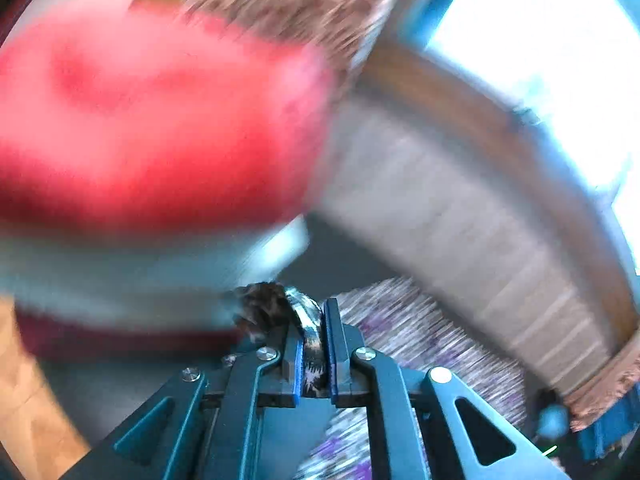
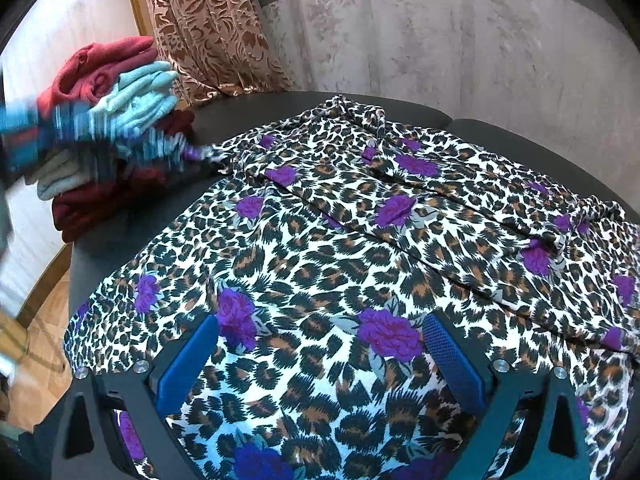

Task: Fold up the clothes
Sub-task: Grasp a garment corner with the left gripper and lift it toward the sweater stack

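Across the dark sofa seat [image 2: 400, 110] lies the leopard-print garment [image 2: 320, 248], its left edge near the folded pile [image 2: 120, 92]. Left gripper [image 1: 312, 344] is clamped on a fabric edge, probably that garment's; view blurred. Right gripper [image 2: 320, 360] hovers over it, jaws wide apart.

Take the stack of folded clothes [image 2: 116, 128] as your landmark. To its right, the leopard-print garment [image 2: 340, 248] covers nearly the whole dark surface [image 2: 248, 108], lying low with only shallow folds, so you can pass freely above it. A narrow bare strip of surface stays open between the stack and the garment. Behind the stack, the patterned curtain [image 2: 208, 32] and the wall [image 2: 460, 40] close off the far side.
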Tool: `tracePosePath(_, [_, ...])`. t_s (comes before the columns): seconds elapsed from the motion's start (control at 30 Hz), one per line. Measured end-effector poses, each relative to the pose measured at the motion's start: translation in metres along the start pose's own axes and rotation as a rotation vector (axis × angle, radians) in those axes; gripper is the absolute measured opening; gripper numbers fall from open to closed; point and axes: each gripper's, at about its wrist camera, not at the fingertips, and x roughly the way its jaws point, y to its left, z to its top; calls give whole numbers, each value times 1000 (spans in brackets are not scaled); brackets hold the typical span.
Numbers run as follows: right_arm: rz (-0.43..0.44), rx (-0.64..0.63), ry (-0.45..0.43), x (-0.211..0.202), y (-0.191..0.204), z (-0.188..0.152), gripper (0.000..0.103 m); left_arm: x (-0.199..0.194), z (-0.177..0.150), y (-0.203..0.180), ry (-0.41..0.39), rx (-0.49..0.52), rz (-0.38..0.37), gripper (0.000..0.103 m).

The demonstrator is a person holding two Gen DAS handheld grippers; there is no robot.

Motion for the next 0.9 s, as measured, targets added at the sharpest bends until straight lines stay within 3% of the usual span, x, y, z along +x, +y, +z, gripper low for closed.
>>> tracePosePath(0.13, [19,16,-8,-2,-3,0,103,-1,37,-76,-95,155,-199,5])
tracePosePath(0.23, [30,26,-13,-2,-5,-1,103,3,38,-129,-70,265,-392,5])
tracePosePath(0.37, [55,46,-21,-4,-9,-1,103,10,-2,-162,40,374,-518,5])
tracePosePath(0.47, [88,76,-31,-6,-14,-1,103,18,-45,-141,172,388,-531,5])
tracePosePath(0.53, [110,100,-38,-7,-17,-1,103,18,-74,-117,248,394,-499,11])
tracePosePath(0.67, [112,113,-31,-8,-18,2,103,26,-120,-66,377,365,-400,11])
tracePosePath(0.77, [92,114,-18,-9,-16,4,103,26,-136,-48,415,314,-392,12])
tracePosePath(0.9, [19,125,9,-23,-13,11,102,31,-150,-39,456,320,-358,13])
